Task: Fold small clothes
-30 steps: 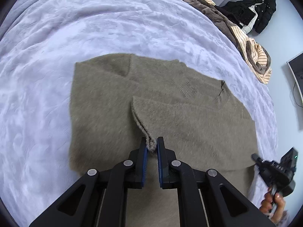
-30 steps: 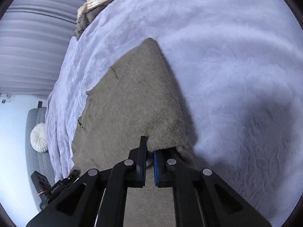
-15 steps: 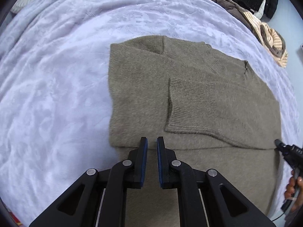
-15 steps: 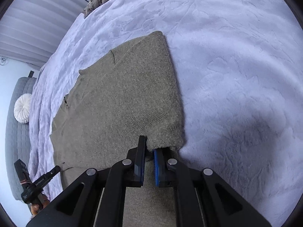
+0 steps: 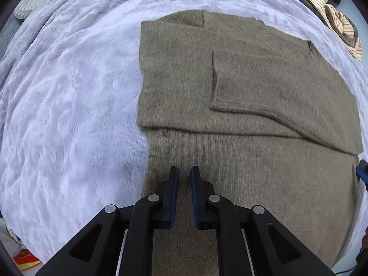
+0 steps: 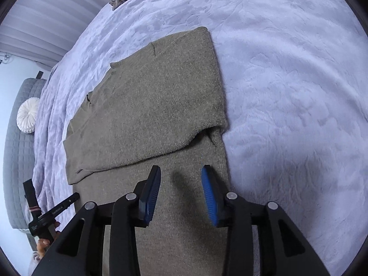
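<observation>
An olive-brown knitted sweater lies flat on a bed covered with a pale lavender plush blanket. Its upper part is folded down over the body, so that a straight folded edge runs across the garment, and one ribbed sleeve cuff rests on top of the folded layer.

The left tongs hang over the lower part of the sweater, near its left edge, pointing steeply down. Their jaws are opening, with a narrow gap showing between the blue pads and no cloth between them.

The right tongs hover over the sweater's right side, just short of the folded edge. Their jaws are opening too and stand visibly wider, nothing between them; their shadow falls on the knit below.

In the right wrist view the left tongs show at the lower left, held in a hand. A heap of brown and striped clothes lies at the far edge of the bed. A round white pleated cushion sits beside a grey quilted surface, possibly a headboard.
</observation>
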